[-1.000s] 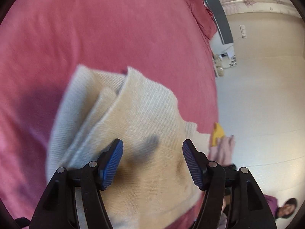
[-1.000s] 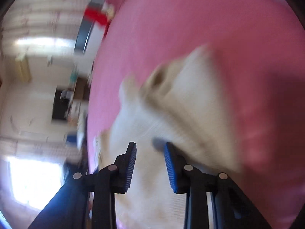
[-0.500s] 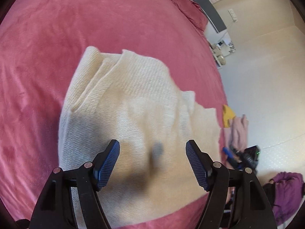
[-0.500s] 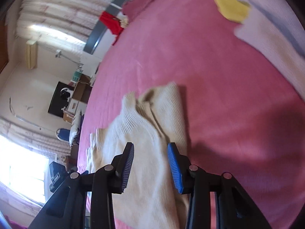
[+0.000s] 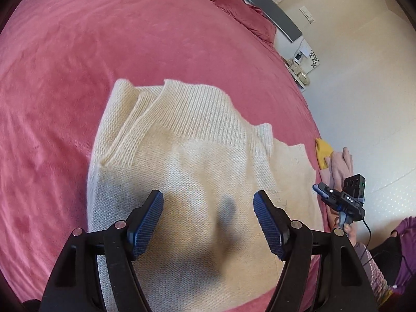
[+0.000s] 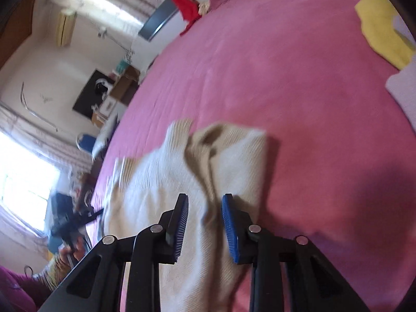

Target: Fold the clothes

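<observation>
Left gripper (image 5: 208, 223): hangs above the near part of the sweater, jaws spread wide with nothing between them; its shadow falls on the knit just ahead.
Right gripper (image 6: 204, 227): low over the sweater's right side, jaws parted a little with a raised ridge of knit in the gap; whether the pads touch it I cannot tell, as this view is blurred.
Sweater (image 5: 182, 171): cream knit, lying on the bed (image 5: 78, 52) at its near edge, the hem end running out of view under the left gripper, the neck end farther in.
Lie of it: the body is mostly flat; near the far end a ribbed band (image 5: 130, 130) lies turned over the body, and a second ribbed piece (image 5: 262, 140) sticks out toward the bed's right edge. It would fit a garment part-folded as well as one merely laid out rumpled.
Handling: judged soft, limp and fairly light. It should drape and sag from any hold rather than keep its shape, and the open knit will probably stretch if pulled by one point. The plush cover may drag on it.
Where to hold: the ribbed edges look thickest and firmest, so a pinch on a doubled rib or a corner should hold better than on the flat middle.
Far side: a yellow cloth (image 6: 382, 26) lies well beyond, toward the bed's far right corner.
</observation>
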Tool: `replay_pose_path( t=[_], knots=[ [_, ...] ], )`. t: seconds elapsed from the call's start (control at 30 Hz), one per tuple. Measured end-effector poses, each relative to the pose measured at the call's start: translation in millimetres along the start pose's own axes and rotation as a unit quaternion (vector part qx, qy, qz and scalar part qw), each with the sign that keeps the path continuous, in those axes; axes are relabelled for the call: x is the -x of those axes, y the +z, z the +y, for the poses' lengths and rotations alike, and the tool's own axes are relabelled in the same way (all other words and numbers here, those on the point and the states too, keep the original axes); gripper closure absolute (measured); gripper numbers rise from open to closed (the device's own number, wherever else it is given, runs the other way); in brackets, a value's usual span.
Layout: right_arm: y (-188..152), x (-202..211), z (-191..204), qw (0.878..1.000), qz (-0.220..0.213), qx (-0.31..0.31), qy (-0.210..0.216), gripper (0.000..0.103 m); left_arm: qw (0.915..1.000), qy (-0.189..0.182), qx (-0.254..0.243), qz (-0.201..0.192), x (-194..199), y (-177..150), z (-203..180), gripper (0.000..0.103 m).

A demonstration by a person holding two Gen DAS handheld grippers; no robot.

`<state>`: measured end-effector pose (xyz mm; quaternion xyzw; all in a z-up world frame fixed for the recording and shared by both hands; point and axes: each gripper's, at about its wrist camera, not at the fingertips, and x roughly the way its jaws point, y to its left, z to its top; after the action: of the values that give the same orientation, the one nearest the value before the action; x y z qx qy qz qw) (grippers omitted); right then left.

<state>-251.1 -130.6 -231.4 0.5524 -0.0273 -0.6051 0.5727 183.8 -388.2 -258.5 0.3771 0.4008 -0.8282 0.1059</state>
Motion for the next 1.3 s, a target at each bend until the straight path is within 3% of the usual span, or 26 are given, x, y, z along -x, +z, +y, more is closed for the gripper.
replay_pose_path(
  t=[0.3,0.37,0.43,0.73,0.93,1.0,1.07,1.17,1.23,1.3],
  knots=[
    [-1.5,-12.1,0.9,0.999,0.030,0.027,0.008,0.076,0.9998,0.007,-0.016,-0.006,-3.1,0.1,-8.2,0.030],
    [-1.6,-15.7,1.7,0.999,0.033,0.028,0.007,0.082,0.9998,0.011,-0.016,-0.007,-2.8,0.3,-8.9,0.030],
    [-0.6,-12.2,1.8,0.999,0.028,0.026,0.011,0.098,0.9998,0.013,-0.013,-0.009,-2.1,0.0,-7.2,0.030],
    [-0.4,21.3,10.0,0.998,-0.010,0.021,-0.051,0.099,0.9996,0.018,-0.003,-0.019,4.3,-0.6,-1.6,0.030],
    [-8.3,23.7,-18.0,0.996,-0.020,-0.031,-0.084,0.101,0.9997,0.018,0.010,-0.017,1.7,-2.4,2.2,0.030],
    [-11.7,21.9,-26.9,0.994,-0.024,-0.053,-0.090,0.096,0.9996,0.015,0.011,-0.019,6.5,-1.1,1.4,0.030],
    [-8.5,36.8,-20.5,0.992,-0.055,-0.060,-0.096,0.079,0.9995,0.018,0.008,-0.024,12.6,2.6,-0.9,0.030],
    [-3.5,57.0,-7.8,0.988,-0.099,-0.068,-0.093,0.077,0.9995,0.005,-0.001,-0.030,19.6,14.0,-9.1,0.030],
    [-0.1,56.9,8.6,0.991,-0.103,-0.066,-0.045,0.074,0.9993,-0.004,-0.011,-0.035,19.0,23.1,-17.7,0.030],
    [2.8,32.0,33.9,0.996,-0.069,-0.051,0.005,0.073,0.9989,-0.007,-0.030,-0.035,10.6,31.7,-30.0,0.030]
  ],
)
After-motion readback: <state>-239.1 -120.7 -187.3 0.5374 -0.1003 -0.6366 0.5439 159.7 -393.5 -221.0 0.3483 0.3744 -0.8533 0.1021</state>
